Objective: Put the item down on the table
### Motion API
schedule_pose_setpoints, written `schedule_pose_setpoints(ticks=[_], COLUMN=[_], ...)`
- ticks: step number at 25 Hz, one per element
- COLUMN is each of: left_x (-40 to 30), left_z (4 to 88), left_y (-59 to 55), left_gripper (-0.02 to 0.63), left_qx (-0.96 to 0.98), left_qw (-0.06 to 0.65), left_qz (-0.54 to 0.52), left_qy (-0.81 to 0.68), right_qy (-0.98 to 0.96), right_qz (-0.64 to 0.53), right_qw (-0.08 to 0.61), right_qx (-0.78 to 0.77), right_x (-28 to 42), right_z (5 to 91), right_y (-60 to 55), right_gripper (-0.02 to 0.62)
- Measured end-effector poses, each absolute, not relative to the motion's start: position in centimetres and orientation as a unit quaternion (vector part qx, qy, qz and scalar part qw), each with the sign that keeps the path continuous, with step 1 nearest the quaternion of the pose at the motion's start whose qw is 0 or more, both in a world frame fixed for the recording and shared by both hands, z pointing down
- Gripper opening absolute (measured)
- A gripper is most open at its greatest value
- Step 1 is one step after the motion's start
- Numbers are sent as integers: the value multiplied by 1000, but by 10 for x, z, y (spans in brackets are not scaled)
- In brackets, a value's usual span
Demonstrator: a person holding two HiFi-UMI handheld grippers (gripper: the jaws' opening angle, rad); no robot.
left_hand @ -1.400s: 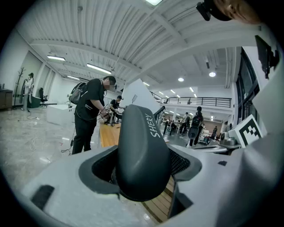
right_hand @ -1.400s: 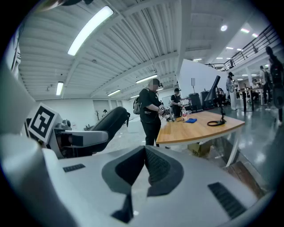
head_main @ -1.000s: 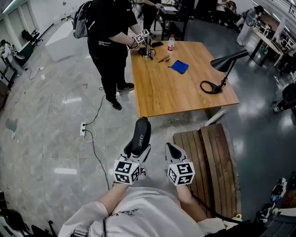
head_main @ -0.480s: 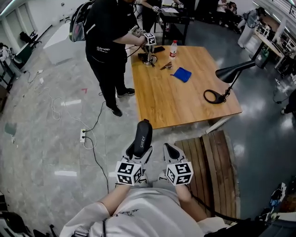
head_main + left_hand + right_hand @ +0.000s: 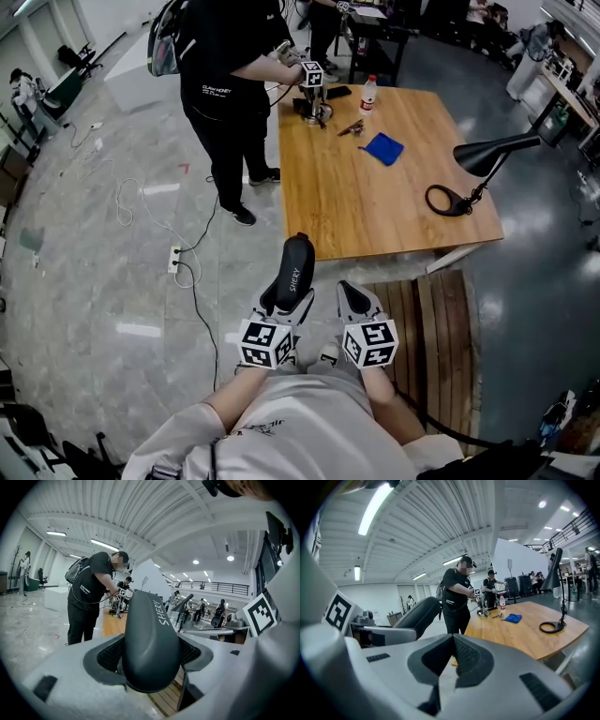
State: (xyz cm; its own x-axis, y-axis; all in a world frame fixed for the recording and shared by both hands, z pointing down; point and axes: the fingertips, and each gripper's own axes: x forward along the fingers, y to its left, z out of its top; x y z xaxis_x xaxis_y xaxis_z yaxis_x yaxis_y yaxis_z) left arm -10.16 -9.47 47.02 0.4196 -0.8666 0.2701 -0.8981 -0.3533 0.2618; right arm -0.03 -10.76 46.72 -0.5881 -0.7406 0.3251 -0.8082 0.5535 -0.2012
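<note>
My left gripper [image 5: 285, 306] is shut on a long dark grey case printed SHERY [image 5: 292, 272], which sticks out forward past its jaws. In the left gripper view the case [image 5: 151, 637] fills the gap between the black pads [image 5: 108, 656]. It hangs above the floor, short of the near edge of the wooden table [image 5: 375, 202]. My right gripper [image 5: 352, 298] is beside the left one, shut with nothing in it. In the right gripper view [image 5: 452, 657] its pads meet, the case [image 5: 419, 613] shows to the left and the table [image 5: 520, 632] lies ahead.
A person in black [image 5: 225, 66] stands at the table's far left corner, working another gripper [image 5: 312, 80]. On the table are a blue cloth [image 5: 383, 148], a bottle [image 5: 368, 93] and a black desk lamp [image 5: 473, 164]. A wooden pallet [image 5: 427, 337] lies on the floor at the right, a cable and power strip [image 5: 175, 262] at the left.
The view has shifted: the table and the person in black now sit slightly further right and lower. Both grippers keep their places, and the case stays in the left one.
</note>
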Motion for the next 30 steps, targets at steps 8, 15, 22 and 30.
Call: schedule_pose_setpoints(ticks=[8,15,22,30], left_x=[-100,-103,-100,-91], left_z=[494,545,609,678], left_y=[-124,-181,-248,-298], left_gripper=[324,324,324,324], left_qx=[808,794,782,770], left_qw=[197,223,241,265], left_qz=[63,90,122,155], left_qy=[-552,-558,-562,-560], right_qy=[-877,-877,-872,-867], right_qz=[171,163,159,169], right_qw=[123,127,151,174], right_qx=[432,433,437,435], right_x=[12,-1,-3,-7], right_z=[493,523,575,626], right_y=[-136,-194,-246,-281], right_gripper=[5,5,5,5])
